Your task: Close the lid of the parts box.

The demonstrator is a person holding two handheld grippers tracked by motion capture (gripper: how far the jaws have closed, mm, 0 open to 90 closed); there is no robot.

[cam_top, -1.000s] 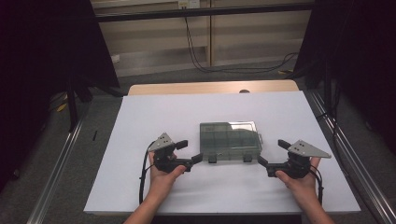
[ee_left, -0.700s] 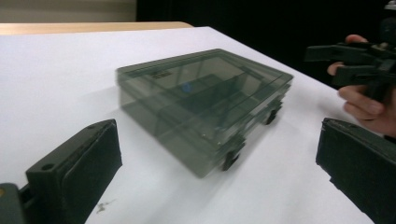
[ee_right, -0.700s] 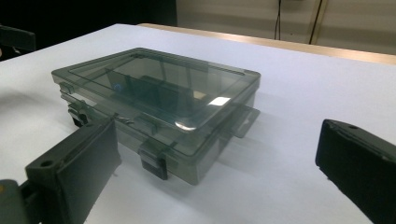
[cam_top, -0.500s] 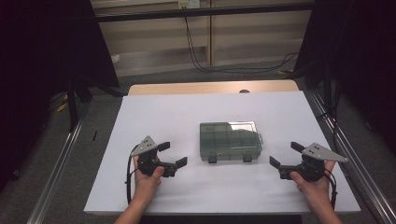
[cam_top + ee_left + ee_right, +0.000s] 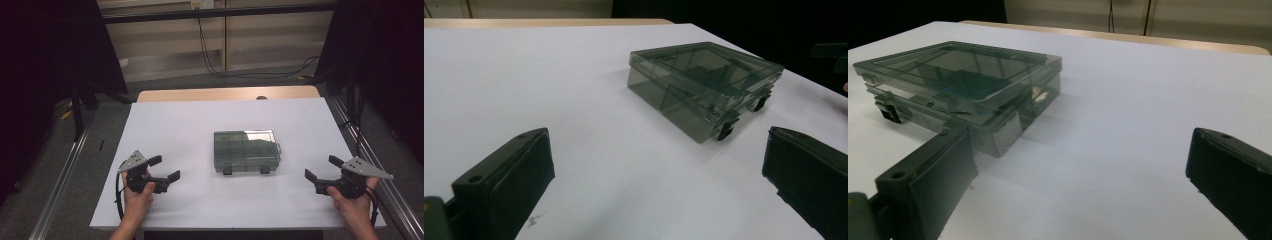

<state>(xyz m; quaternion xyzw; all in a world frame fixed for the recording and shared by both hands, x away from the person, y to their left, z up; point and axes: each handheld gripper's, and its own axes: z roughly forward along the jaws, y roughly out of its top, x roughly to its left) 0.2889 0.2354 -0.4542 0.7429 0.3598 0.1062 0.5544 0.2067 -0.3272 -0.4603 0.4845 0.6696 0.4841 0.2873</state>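
high view: white tabletop (image 5: 200, 125), smoky clear compartment box (image 5: 246, 150) flat near its middle, lid closed, two dark latches on the near edge
left tongs (image 5: 165, 168): held in left hand (image 5: 136, 197), near front-left edge, jaws wide apart, holding nothing, well apart from box
right tongs (image 5: 320, 168): held in right hand (image 5: 354, 210), near front-right corner, jaws wide apart, empty, clear of box
left gripper view: box (image 5: 704, 85) ahead and to the right, nothing between jaws
right gripper view: box (image 5: 963, 85) ahead-left, beyond left jaw; touching or not, cannot tell
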